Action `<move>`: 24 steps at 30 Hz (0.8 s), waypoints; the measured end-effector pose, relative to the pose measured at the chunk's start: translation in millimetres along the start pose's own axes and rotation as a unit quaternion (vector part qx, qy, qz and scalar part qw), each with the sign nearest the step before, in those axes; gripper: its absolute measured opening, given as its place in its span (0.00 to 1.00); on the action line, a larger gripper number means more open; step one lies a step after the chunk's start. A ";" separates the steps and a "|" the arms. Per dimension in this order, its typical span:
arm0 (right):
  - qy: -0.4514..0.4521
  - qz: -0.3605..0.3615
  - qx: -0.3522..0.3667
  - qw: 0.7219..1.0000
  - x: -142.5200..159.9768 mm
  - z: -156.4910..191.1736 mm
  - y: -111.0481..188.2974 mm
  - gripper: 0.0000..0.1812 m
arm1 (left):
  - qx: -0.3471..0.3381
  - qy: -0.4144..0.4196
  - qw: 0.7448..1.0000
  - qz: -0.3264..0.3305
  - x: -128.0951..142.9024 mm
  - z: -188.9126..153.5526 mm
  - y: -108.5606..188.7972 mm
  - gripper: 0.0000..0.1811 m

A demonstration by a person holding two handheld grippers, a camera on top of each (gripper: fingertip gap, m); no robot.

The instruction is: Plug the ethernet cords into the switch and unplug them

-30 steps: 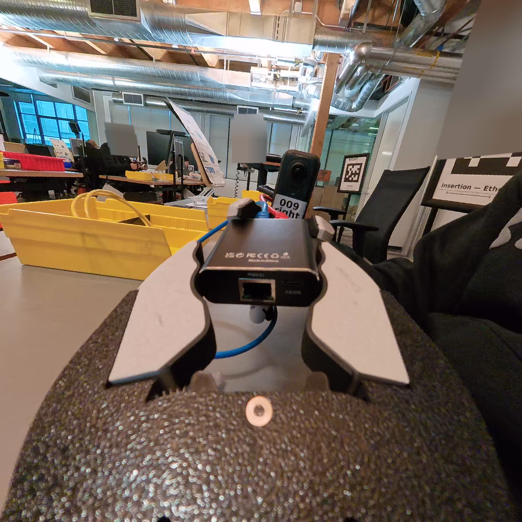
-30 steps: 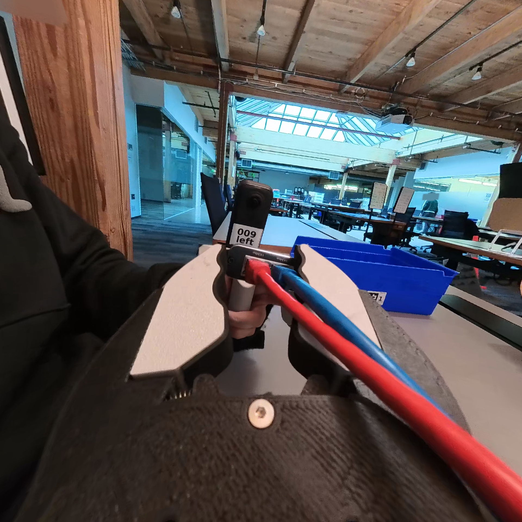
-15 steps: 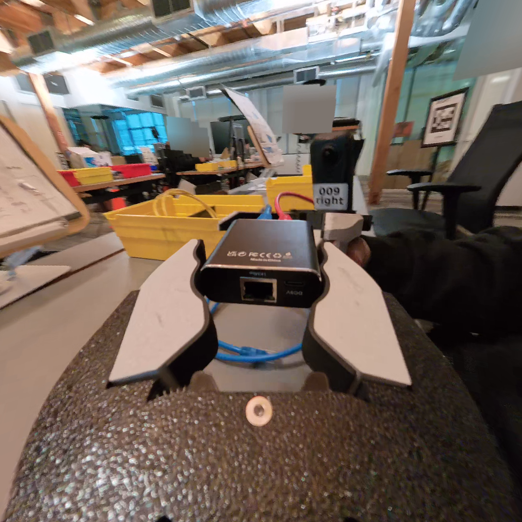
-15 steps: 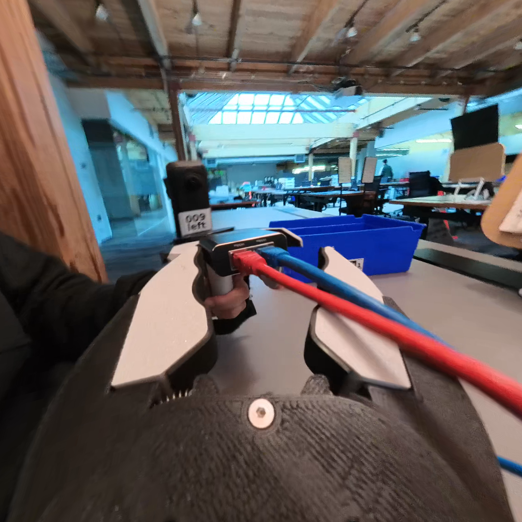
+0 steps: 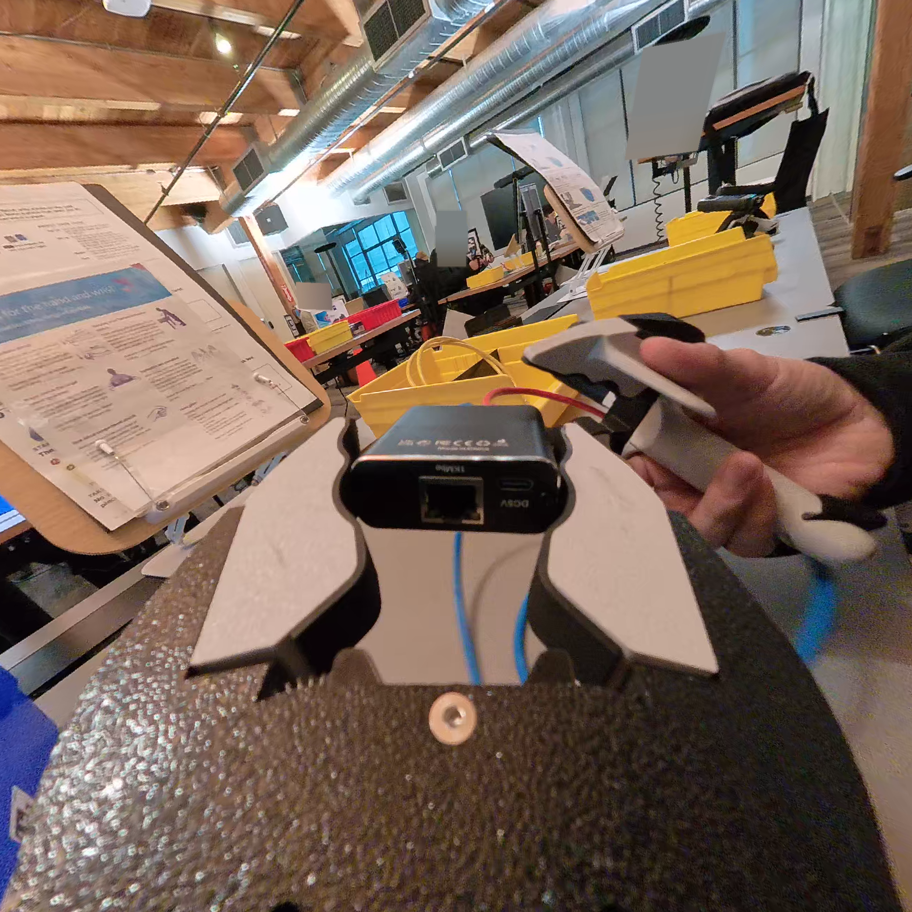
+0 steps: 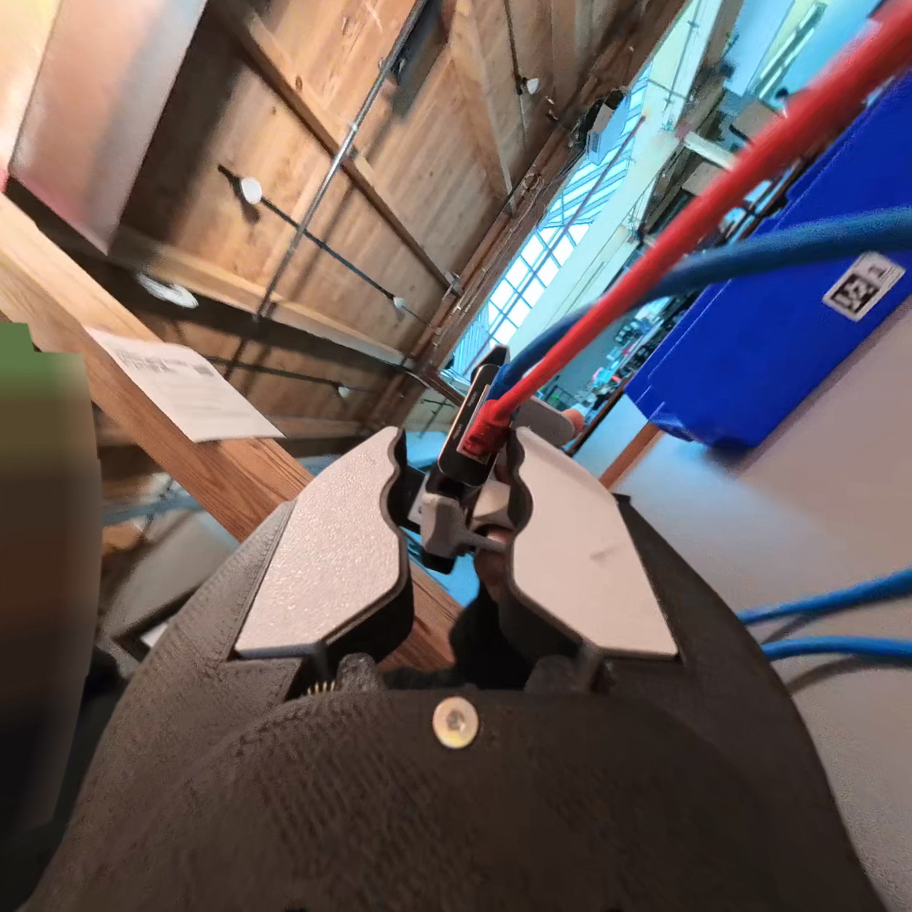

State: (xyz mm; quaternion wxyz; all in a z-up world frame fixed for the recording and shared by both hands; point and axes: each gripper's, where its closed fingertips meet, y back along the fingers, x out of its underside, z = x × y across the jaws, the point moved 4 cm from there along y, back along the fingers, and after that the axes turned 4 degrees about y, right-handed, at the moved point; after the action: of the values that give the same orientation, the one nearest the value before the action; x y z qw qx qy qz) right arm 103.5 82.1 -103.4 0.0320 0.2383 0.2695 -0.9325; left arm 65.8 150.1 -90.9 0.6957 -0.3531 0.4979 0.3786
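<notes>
- The left gripper (image 5: 451, 474) has its fingers clenched on the sides of the small black switch (image 5: 459, 464), holding it up off the desk (image 6: 789, 493); one empty port on its near face looks straight back at the camera.
- The right gripper (image 6: 456, 456) sits with its fingers close on either side of the red plug (image 6: 481, 434), which is seated in the far face of the switch. From this angle I cannot tell whether they pinch it or merely flank it.
- Risk: if the right gripper pulls without the plug's latch pressed, the plug will probably hang up and drag the switch out of the left fingers, which grip only its smooth sides.
- Risk: the red cord (image 6: 691, 212) and the blue cord (image 6: 740, 256) run taut-looking up and away to the right; a sideways tug could twist the switch in the grip or strain the port.
- Risk: the right view is tilted and blurred, so the pull may go off the port's axis and jam.
- Only the right wrist view shows the red plug in its socket, the blue cord entering beside it, and the blue bin (image 6: 770, 355) behind.
- Only the left wrist view shows the free port, the person's hand (image 5: 770, 444) around the right gripper's handle, the blue cord hanging below the switch, a yellow bin (image 5: 444, 390) beyond, and the clipboard sheet (image 5: 123, 345) on the left.
</notes>
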 end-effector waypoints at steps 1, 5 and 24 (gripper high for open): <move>-0.019 -0.009 -0.002 1.000 -1.3 0.4 -0.2 0.21 | 0.001 0.003 1.000 -0.003 -0.3 0.0 0.0 0.41; -0.042 -0.018 0.035 0.998 0.8 -8.1 1.5 0.09 | -0.007 -0.025 1.000 0.003 1.4 -1.8 -1.8 0.41; -0.118 -0.088 0.049 0.988 5.9 -13.9 5.5 0.07 | -0.055 -0.089 0.994 -0.008 6.9 -5.4 -7.3 0.41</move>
State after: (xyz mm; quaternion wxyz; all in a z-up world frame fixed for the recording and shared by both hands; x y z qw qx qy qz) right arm 105.3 85.0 -119.2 -0.0302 0.1029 0.2376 -0.9654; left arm 71.4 143.2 -98.1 0.7197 -0.3598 0.4098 0.4298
